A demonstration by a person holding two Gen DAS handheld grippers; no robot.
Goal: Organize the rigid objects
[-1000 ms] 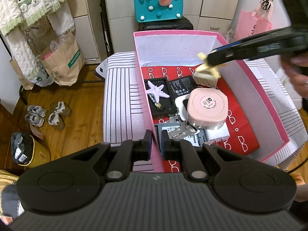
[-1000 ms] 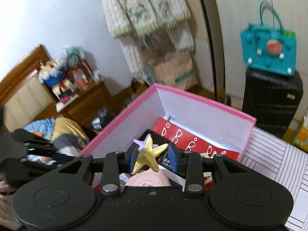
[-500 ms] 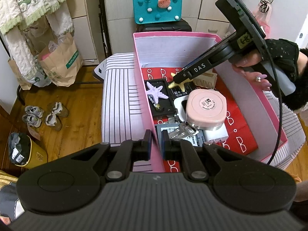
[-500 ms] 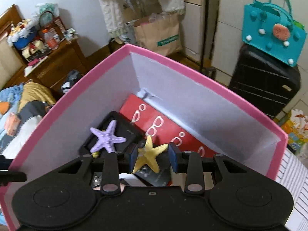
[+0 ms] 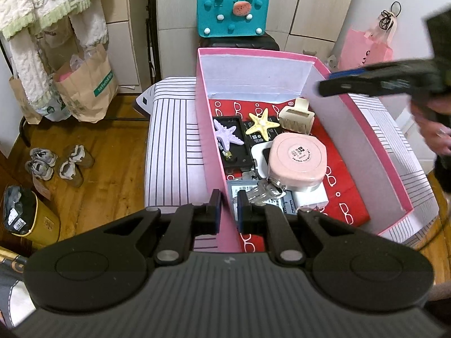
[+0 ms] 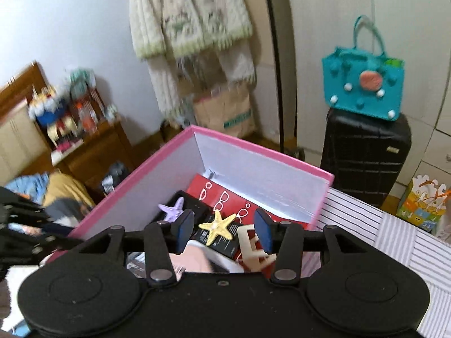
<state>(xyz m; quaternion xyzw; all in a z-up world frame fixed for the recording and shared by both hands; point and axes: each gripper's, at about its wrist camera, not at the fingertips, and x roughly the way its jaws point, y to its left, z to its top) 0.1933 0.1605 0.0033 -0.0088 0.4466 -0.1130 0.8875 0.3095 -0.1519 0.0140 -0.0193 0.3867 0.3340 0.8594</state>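
Note:
The pink box [image 5: 375, 152] sits on a striped cushion. Inside lie a yellow starfish [image 5: 262, 125], a purple starfish [image 5: 227, 135], a cream hair clip [image 5: 296, 116], a pink round case [image 5: 296, 156], keys [image 5: 263, 190] and dark flat items. My left gripper [image 5: 226, 210] is shut on the box's left wall near the front corner. My right gripper [image 6: 224, 229] is open and empty, raised above the box's right side; the yellow starfish [image 6: 218, 226] lies below it. In the left wrist view the right gripper [image 5: 332, 83] shows blurred above the right wall.
A teal bag [image 5: 232, 14] sits on a black suitcase [image 6: 366, 152] behind the box. Paper bags [image 5: 84, 84] and shoes [image 5: 56, 163] are on the wooden floor at left. A pink bag [image 5: 366, 48] hangs at right. The striped cushion [image 5: 172, 146] surrounds the box.
My right gripper opened and let go of the yellow starfish, which now lies in the box beside the purple one. The right gripper then rose and pulled back to the right. The left gripper stayed put.

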